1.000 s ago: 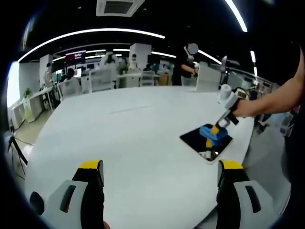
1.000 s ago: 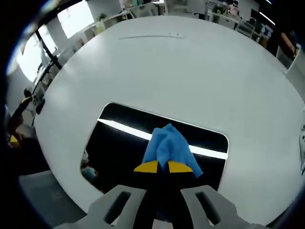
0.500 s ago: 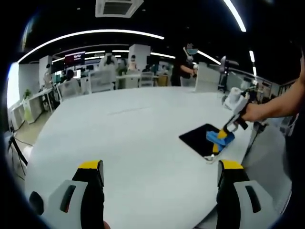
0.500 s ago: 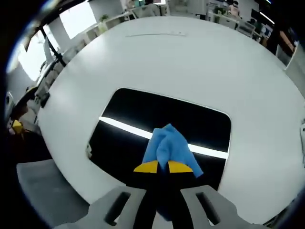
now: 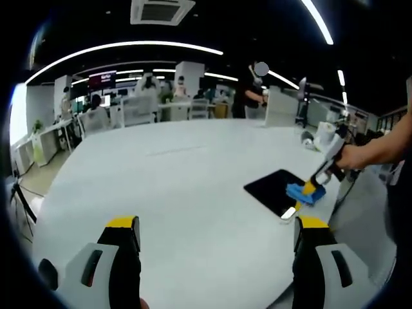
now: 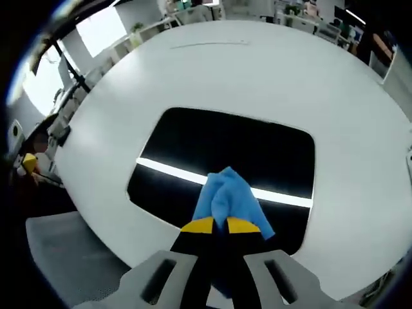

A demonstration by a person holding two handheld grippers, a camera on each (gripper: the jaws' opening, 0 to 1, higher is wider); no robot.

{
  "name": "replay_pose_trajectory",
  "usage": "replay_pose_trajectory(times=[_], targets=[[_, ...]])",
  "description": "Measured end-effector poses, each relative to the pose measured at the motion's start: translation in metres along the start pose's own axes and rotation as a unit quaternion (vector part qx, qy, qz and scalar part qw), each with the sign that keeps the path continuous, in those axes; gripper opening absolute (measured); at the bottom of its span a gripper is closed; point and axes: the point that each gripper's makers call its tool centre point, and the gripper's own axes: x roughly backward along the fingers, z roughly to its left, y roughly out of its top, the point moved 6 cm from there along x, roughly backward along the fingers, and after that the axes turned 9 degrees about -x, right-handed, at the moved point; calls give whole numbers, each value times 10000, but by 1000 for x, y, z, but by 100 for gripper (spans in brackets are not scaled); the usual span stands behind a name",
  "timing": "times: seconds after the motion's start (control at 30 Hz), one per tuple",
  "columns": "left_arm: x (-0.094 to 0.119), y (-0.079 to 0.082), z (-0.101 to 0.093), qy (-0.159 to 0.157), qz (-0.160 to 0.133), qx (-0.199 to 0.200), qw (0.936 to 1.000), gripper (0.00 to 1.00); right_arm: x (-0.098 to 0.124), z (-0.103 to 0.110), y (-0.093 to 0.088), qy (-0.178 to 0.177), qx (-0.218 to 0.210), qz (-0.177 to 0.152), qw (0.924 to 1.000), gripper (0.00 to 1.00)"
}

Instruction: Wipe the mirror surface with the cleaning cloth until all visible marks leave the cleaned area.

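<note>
In the left gripper view we count one large white round table (image 5: 174,187), and on it one dark rectangular mirror (image 5: 273,192) lying flat near the far right edge. One blue cleaning cloth (image 5: 301,192) rests on the mirror's right end, pinched by the right gripper (image 5: 313,187), which a person's hand (image 5: 351,158) holds from the right. Our left gripper (image 5: 215,248) hangs over the near part of the table with its two yellow-tipped fingers (image 5: 122,224) released and spread wide, nothing between them. Desks and several people stand in the office behind.

In the right gripper view the one mirror (image 6: 225,167) spreads black across the white table (image 6: 212,71), one bright reflected light strip crossing it. The right gripper (image 6: 215,224) has its two yellow-tipped fingers (image 6: 198,225) clenched on the one blue cloth (image 6: 225,196), which is pressed on the mirror's near half.
</note>
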Motion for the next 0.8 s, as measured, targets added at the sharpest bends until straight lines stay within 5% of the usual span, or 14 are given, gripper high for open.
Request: replay_pose_trajectory(times=[0.8], targets=[[4,5,6,122,-99,115,9998,99,3,0,-8,302,-85,173,9994,0]])
